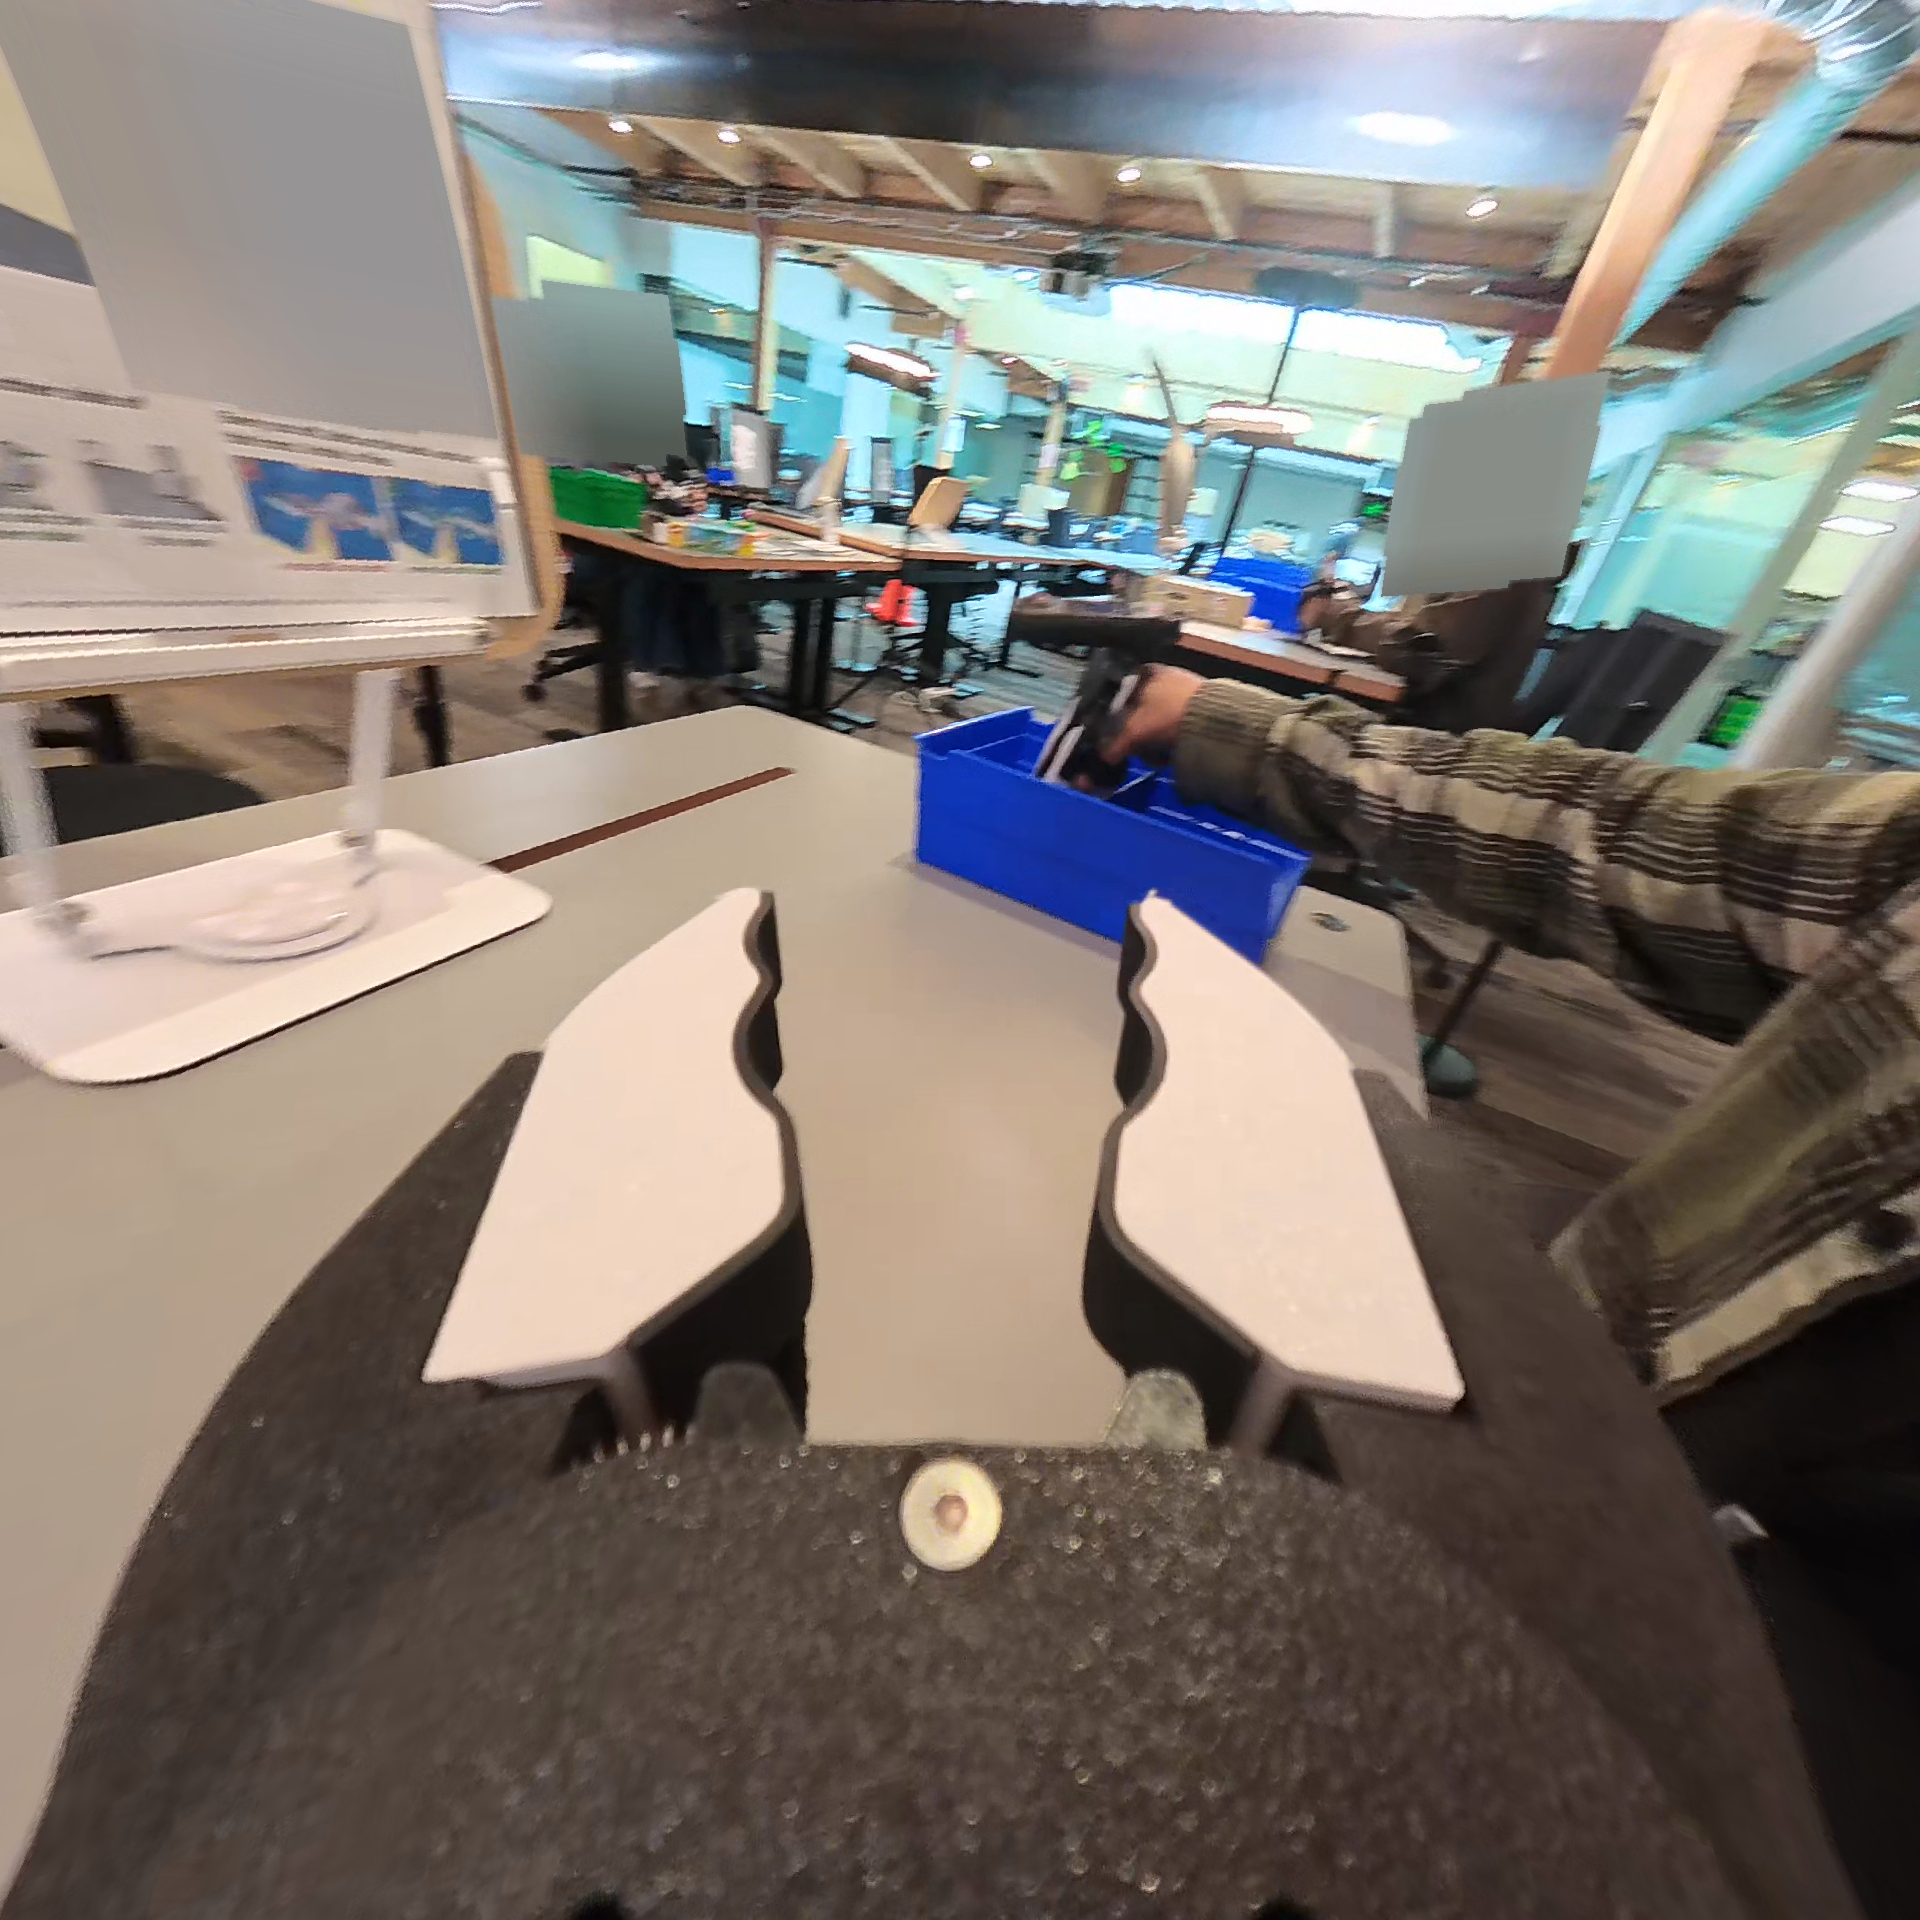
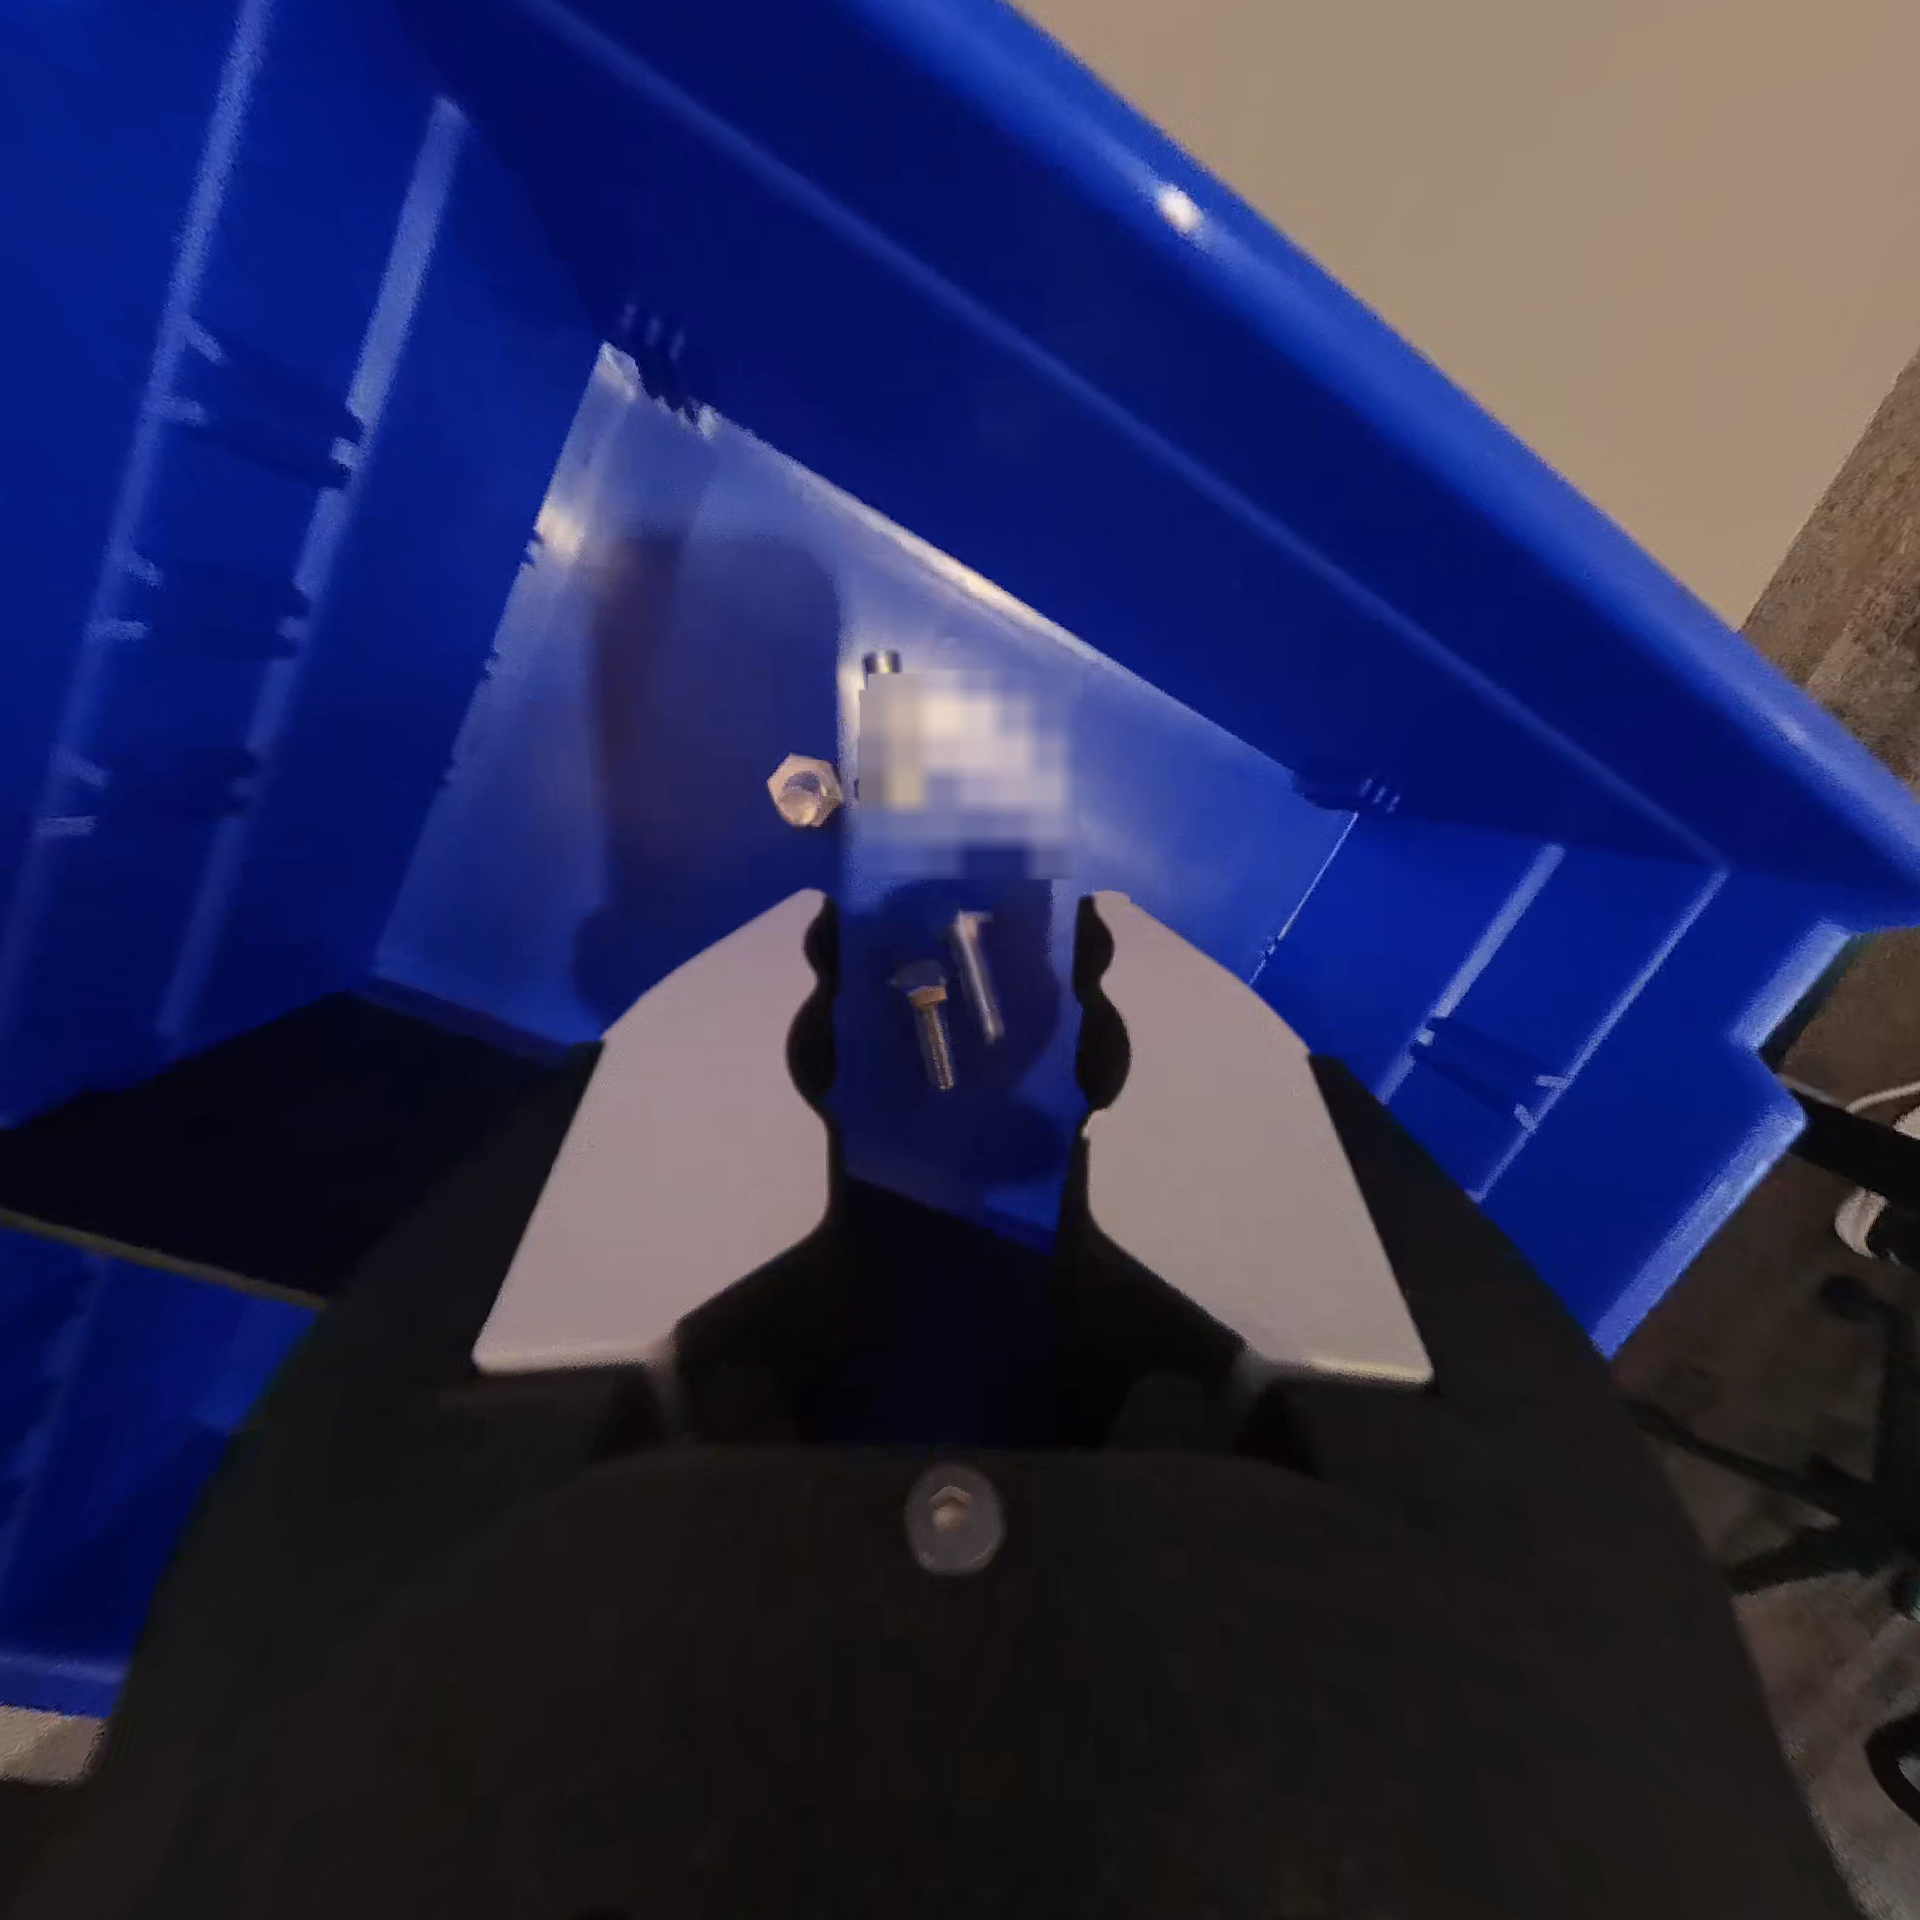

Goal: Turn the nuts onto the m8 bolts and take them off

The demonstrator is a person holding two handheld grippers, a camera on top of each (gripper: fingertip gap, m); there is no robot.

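My left gripper (image 1: 951, 914) is open and empty above the grey table (image 1: 312, 1195), short of the blue bin (image 1: 1091, 862). In that view the right gripper (image 1: 1081, 738) reaches down into the bin, held by a hand in a striped sleeve (image 1: 1507, 831). In the right wrist view my right gripper (image 2: 951, 914) is open inside the blue bin (image 2: 1039, 416). Two silver bolts (image 2: 930, 1023) (image 2: 977, 982) lie on the bin floor between its fingers, untouched by the pads. A silver nut (image 2: 800, 790) lies farther ahead on the left.
A white stand base (image 1: 239, 945) holding a board with pictures (image 1: 249, 499) stands on the table's left. A dark strip (image 1: 644, 821) runs across the table. A blurred patch sits on the bin floor. Desks and chairs fill the room behind.
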